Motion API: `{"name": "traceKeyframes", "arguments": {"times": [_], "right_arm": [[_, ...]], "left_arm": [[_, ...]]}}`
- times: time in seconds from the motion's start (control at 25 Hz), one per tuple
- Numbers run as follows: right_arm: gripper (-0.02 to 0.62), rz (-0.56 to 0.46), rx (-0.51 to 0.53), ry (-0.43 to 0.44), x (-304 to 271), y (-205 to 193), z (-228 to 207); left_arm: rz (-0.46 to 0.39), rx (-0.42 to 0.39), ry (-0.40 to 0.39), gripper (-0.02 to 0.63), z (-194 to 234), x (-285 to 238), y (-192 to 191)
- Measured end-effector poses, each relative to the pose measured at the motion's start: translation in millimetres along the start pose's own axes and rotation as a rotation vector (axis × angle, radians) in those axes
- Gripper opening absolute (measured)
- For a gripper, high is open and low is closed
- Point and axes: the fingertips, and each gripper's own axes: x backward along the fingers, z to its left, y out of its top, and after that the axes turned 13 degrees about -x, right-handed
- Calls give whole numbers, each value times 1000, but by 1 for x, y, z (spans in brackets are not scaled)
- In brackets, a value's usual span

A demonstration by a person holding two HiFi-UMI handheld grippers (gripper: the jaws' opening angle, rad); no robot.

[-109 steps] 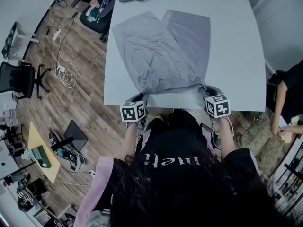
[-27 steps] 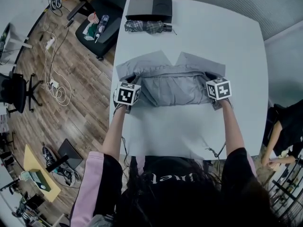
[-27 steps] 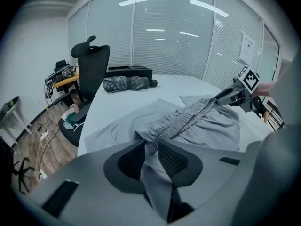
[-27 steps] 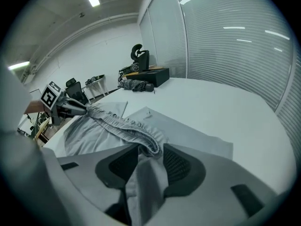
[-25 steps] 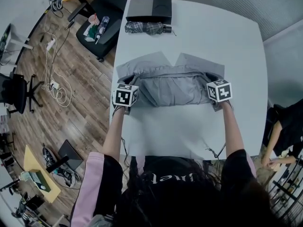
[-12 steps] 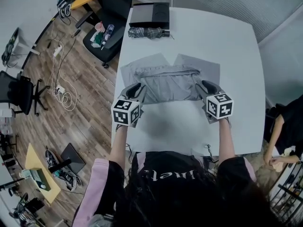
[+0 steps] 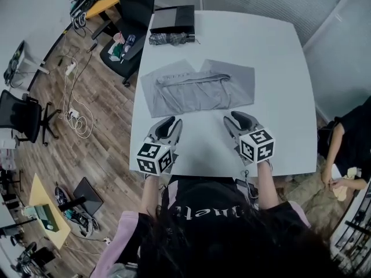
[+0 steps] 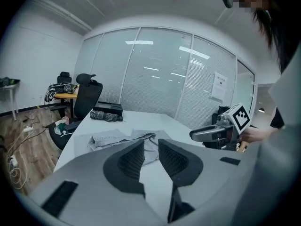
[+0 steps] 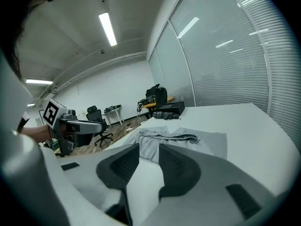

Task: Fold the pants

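The grey pants (image 7: 197, 91) lie folded in half across the white table (image 7: 278, 68), with the waistband (image 7: 191, 78) laid over the leg ends on the far side. My left gripper (image 7: 170, 122) hovers at the near left of the pants, clear of the cloth, jaws apart and empty. My right gripper (image 7: 232, 117) hovers at the near right, also empty; its jaws have just been closing a little with nothing between them. The left gripper view shows the pants (image 8: 117, 138) beyond the left gripper (image 8: 150, 142). The right gripper view shows the pants (image 9: 183, 138) beyond the right gripper (image 9: 149, 147).
A black box (image 7: 174, 19) and a folded umbrella (image 7: 171, 38) lie at the table's far left corner. An office chair (image 7: 124, 39) stands beside that corner. Another person (image 7: 348, 138) sits off the table's right side. Cables lie on the wooden floor (image 7: 75, 91).
Both grippers have let go of the pants and drawn back toward me and upward. The pants now lie still, folded in half, farther from the grippers.
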Motion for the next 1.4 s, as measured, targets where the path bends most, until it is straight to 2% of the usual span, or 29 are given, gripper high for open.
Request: {"name": "traceKeyframes", "arguments": {"times": [0.32,0.6,0.76,0.96,1.16,1.4], "right_arm": [[117,10,42,70,42,-35,31],[91,-6,32,88,59,-57,49],[83,-10,39,77,65,-65,61],[66,-11,50,80,77,-78,88],[52,-68,15,63,89,-94,137],[49,-106,-11,23,101,-133,198]], "left_arm": [[-46,37,63,95,-54,44,-8],[-44,43,84,95,-68,70,-24],[-56,45,76,95,-67,76,-26],[-72,1,39,95,-75,97,-24],[-96,-15,8,95,-75,146,-33],[-78,-69,-41,95,-79,208,-66]]}}
